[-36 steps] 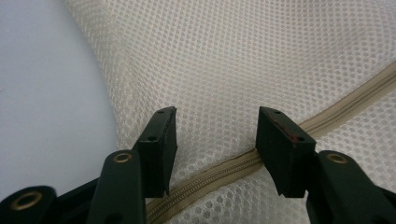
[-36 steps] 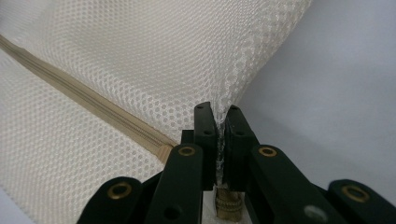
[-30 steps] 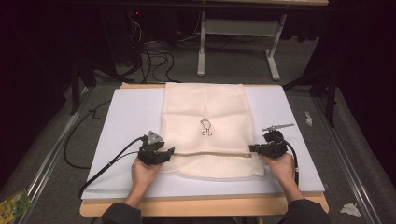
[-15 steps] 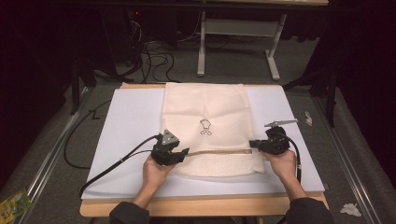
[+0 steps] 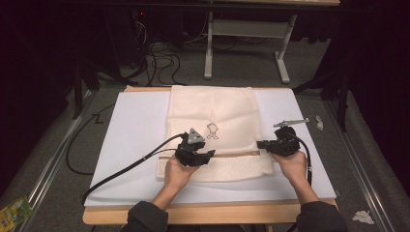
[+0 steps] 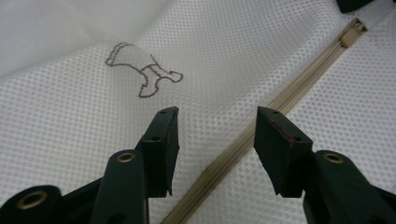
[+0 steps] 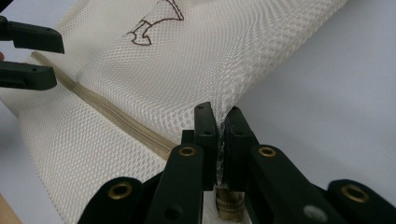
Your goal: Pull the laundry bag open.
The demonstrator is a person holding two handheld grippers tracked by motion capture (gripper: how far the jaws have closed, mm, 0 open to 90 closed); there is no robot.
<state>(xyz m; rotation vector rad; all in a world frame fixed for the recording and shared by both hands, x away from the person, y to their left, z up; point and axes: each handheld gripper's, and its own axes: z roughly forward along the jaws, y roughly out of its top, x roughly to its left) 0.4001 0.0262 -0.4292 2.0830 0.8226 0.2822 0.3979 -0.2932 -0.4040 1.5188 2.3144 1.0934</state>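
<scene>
Between the closed jaws of the right gripper (image 7: 218, 122), the pinched edge of the mesh bag (image 7: 187, 60) is hidden. Beyond the left gripper (image 6: 217, 122) and its open jaws, the zipper (image 6: 261, 119) runs to a pull (image 6: 352, 33) that the frame's top partly cuts off.

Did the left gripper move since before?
Yes. The left gripper slid right along the mesh bag, ending below the little drawing.

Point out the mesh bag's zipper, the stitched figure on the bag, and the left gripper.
zipper (image 6: 261, 119), left gripper view, on the tan tape between the jaws.
stitched figure (image 6: 142, 72), left gripper view, on its outline's middle.
left gripper (image 5: 212, 155), high view, between its fingertips.
</scene>
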